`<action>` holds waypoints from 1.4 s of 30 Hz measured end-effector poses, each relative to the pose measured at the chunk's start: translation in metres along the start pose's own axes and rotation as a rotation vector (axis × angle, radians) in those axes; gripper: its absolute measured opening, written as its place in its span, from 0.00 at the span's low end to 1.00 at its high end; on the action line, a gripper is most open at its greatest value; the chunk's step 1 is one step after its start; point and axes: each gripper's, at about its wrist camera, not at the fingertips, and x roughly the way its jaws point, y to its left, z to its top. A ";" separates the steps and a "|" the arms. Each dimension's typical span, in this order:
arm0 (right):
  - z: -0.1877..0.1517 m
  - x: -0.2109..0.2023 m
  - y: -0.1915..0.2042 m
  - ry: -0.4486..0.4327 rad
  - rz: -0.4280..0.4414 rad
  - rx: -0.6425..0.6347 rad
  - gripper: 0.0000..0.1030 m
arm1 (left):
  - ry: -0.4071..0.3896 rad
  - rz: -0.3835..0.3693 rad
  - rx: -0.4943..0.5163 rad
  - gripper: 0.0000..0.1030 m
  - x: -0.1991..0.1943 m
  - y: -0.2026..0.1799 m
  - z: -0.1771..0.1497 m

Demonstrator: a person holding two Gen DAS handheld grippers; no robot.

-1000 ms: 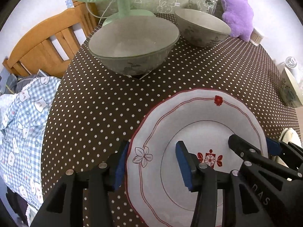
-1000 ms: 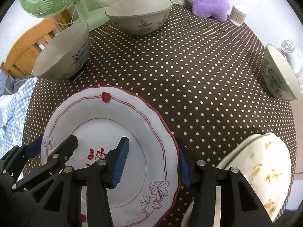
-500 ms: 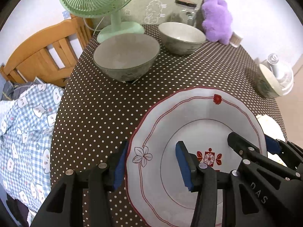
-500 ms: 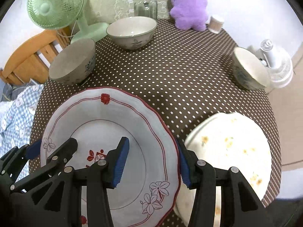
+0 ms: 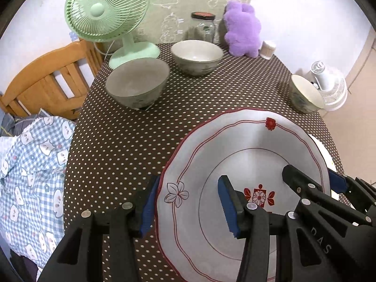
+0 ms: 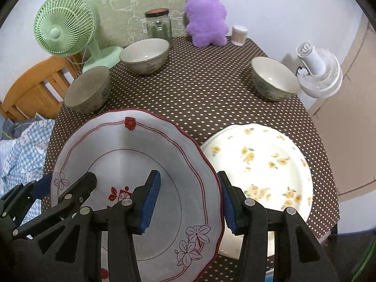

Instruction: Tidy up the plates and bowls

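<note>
my left fingers (image 5: 186, 205): closed down on the left rim of the red-trimmed plate (image 5: 246, 155), one blue pad under the scalloped edge, the other on the plate's inner face.
my right fingers (image 6: 189, 203): the same on the opposite rim, one pad inside the well, one outside the edge; each pair is spread only as wide as the rim strip it spans.
red-trimmed plate: carried between my two hands, roughly level; judging by how it covers the cloth, it is up off the desk (image 6: 199, 89).
the relation that counts: the yellow-flowered plate (image 6: 260, 162) lies flat on the desk just to the right of my load, its left edge already hidden under the red rim. My right hand is the nearer one.
next move, as I judge it: carry rightward until the two rims line up, lower, then let go with both hands.
risk: my right outer pad sits on the side that meets the flowered plate first.
farther off: three bowls stand apart, the left bowl (image 5: 137, 85), the back bowl (image 5: 197, 56) and the right bowl (image 6: 272, 78), none yet stacked.
</note>
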 end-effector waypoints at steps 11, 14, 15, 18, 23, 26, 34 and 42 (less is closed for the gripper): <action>-0.004 -0.002 -0.053 0.013 0.016 -0.008 0.52 | 0.012 0.012 -0.011 0.48 -0.002 -0.052 -0.009; -0.004 -0.002 -0.071 0.016 0.011 -0.011 0.52 | 0.018 0.009 -0.012 0.48 0.002 -0.068 -0.010; -0.004 -0.002 -0.077 0.018 0.010 -0.010 0.52 | 0.019 0.007 -0.011 0.48 0.002 -0.073 -0.010; -0.003 0.001 -0.097 0.024 0.004 -0.009 0.52 | 0.023 0.002 -0.007 0.48 0.007 -0.091 -0.011; -0.003 0.009 -0.125 0.042 -0.010 -0.008 0.52 | 0.042 -0.011 -0.004 0.48 0.019 -0.119 -0.014; -0.005 0.018 -0.143 0.061 -0.023 -0.002 0.52 | 0.060 -0.021 0.000 0.48 0.029 -0.134 -0.016; -0.007 0.037 -0.177 0.102 -0.039 0.006 0.51 | 0.091 -0.030 0.005 0.49 0.058 -0.167 -0.018; -0.004 0.051 -0.186 0.117 -0.009 -0.008 0.50 | 0.105 0.005 -0.008 0.49 0.081 -0.177 -0.011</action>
